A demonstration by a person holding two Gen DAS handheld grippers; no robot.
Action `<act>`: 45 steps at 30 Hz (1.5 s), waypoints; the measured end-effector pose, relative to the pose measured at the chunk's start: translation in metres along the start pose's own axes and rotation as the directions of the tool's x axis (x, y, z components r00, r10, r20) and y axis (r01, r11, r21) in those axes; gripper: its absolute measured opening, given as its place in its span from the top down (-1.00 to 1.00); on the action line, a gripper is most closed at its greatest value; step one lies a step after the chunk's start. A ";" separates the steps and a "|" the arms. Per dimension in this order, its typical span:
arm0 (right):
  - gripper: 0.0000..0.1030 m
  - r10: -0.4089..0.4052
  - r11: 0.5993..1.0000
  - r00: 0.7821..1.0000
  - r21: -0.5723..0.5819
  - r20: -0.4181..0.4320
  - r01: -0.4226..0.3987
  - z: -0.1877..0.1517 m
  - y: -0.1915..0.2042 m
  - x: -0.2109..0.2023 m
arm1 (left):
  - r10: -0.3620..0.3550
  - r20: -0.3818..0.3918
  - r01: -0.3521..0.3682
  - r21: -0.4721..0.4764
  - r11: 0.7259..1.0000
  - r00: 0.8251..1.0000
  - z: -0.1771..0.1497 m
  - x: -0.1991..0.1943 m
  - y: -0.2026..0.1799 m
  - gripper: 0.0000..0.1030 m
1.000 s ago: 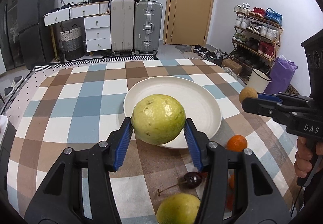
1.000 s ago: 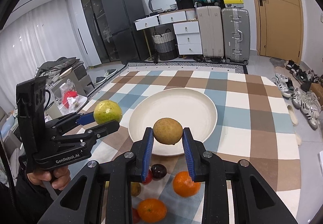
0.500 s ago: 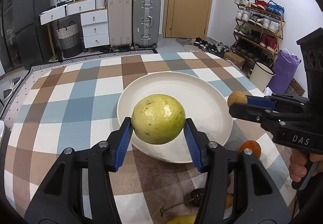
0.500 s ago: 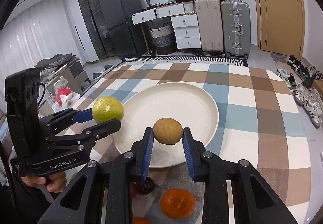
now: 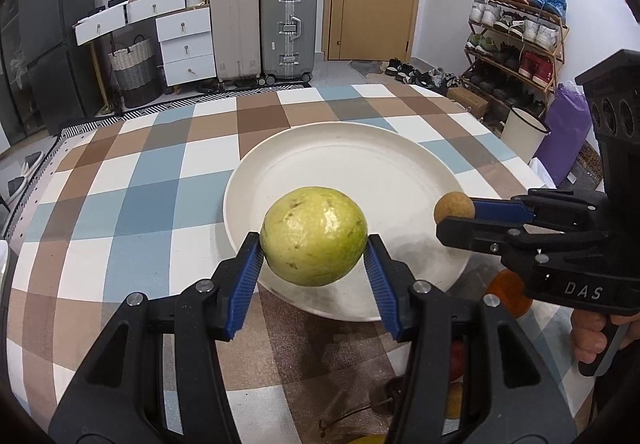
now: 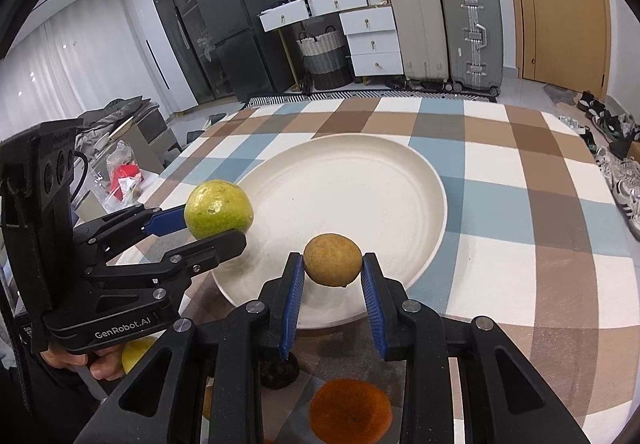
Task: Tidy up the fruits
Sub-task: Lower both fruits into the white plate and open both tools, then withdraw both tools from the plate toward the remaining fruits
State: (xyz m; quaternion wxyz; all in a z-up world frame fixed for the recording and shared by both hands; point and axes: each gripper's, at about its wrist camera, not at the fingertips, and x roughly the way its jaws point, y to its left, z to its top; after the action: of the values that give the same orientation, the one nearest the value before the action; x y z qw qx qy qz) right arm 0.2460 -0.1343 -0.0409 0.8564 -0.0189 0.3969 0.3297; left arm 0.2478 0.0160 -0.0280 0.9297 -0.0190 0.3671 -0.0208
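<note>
Fruit fills both grippers above the near edge of a large cream plate (image 5: 400, 147) that sits on a table under a blue, brown and white checked cloth (image 5: 132, 203). The left gripper (image 5: 314, 264) is clamped on a yellow-green guava (image 5: 314, 236), its blue pads (image 5: 246, 280) pressing the fruit's two sides above the plate's near-left rim. The right gripper (image 6: 332, 284) is clamped on a small round brown fruit (image 6: 333, 259), held above the plate's near rim. The two grippers are side by side, close together but apart. On the cloth, on the near side of the plate, lie an orange (image 6: 350, 410), a dark cherry (image 6: 280, 370) and another yellow-green fruit (image 6: 136, 354), mostly hidden by the grippers.
</note>
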 end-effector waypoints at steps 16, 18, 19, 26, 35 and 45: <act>-0.03 -0.042 0.999 0.998 -0.020 0.042 0.042 -0.007 0.007 -0.008 | -0.012 0.043 0.014 -0.038 0.999 0.999 -0.003 -0.019 0.007 -0.42; -0.31 -0.040 0.999 0.998 -0.020 0.054 0.041 -0.009 0.006 -0.014 | -0.014 0.047 0.016 -0.038 0.999 0.999 -0.004 -0.026 0.008 -0.65; -0.58 -0.035 0.999 0.998 -0.016 0.061 0.036 -0.010 0.006 -0.016 | -0.013 0.054 0.015 -0.044 0.999 0.998 -0.005 -0.029 0.009 -0.70; -0.99 -0.080 0.997 0.993 0.004 0.087 0.080 -0.020 0.007 -0.034 | 0.014 0.076 -0.007 -0.085 0.996 0.997 -0.016 -0.054 0.018 -0.98; -0.99 -0.103 0.995 0.989 0.005 0.107 0.103 -0.035 0.015 -0.063 | 0.020 0.094 -0.011 -0.097 0.995 0.995 -0.038 -0.091 0.016 -0.98; -0.99 -0.159 0.987 0.983 0.047 0.092 0.155 -0.058 0.016 -0.093 | 0.039 0.104 -0.030 -0.087 0.996 0.994 -0.063 -0.132 0.014 -0.98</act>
State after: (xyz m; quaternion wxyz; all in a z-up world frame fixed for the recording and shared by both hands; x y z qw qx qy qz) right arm 0.1549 -0.1904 -0.0124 0.8978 -0.0175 0.3594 0.2539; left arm 0.1091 0.0360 0.0152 0.9464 -0.0535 0.3182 0.0121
